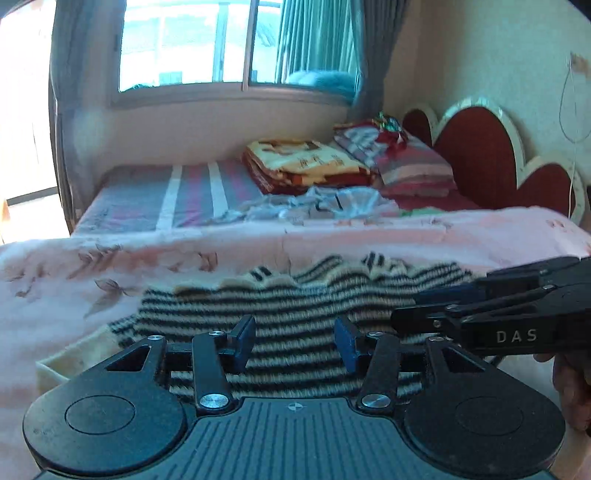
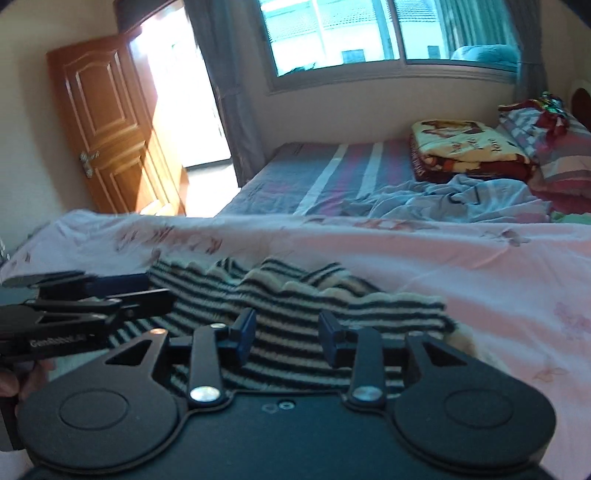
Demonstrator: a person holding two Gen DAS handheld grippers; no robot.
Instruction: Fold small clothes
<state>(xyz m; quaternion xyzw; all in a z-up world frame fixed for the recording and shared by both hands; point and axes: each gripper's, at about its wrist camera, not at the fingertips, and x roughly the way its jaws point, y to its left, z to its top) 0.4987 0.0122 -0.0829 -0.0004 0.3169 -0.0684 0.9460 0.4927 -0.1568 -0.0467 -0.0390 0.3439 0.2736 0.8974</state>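
One striped garment [image 1: 295, 306] is lying rumpled on the bed [image 1: 110, 258], not yet folded; both grippers' [image 1: 295, 343] [image 2: 284, 338] jaws are being held spread, empty.

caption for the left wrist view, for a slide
Open left hand-held gripper poised over a black-and-cream striped knit garment on a pink floral bedsheet, right hand-held gripper alongside.

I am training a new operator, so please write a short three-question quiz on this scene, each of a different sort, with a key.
1. True or false: the left gripper is shut on the striped knit garment.
2. The garment lies on: A) a wooden floor B) a pink floral blanket C) a chair.
3. Fill in: behind the folded blankets is a ____.

Key: 1. False, the jaws stand open, as on the right gripper. 2. B. 3. window.
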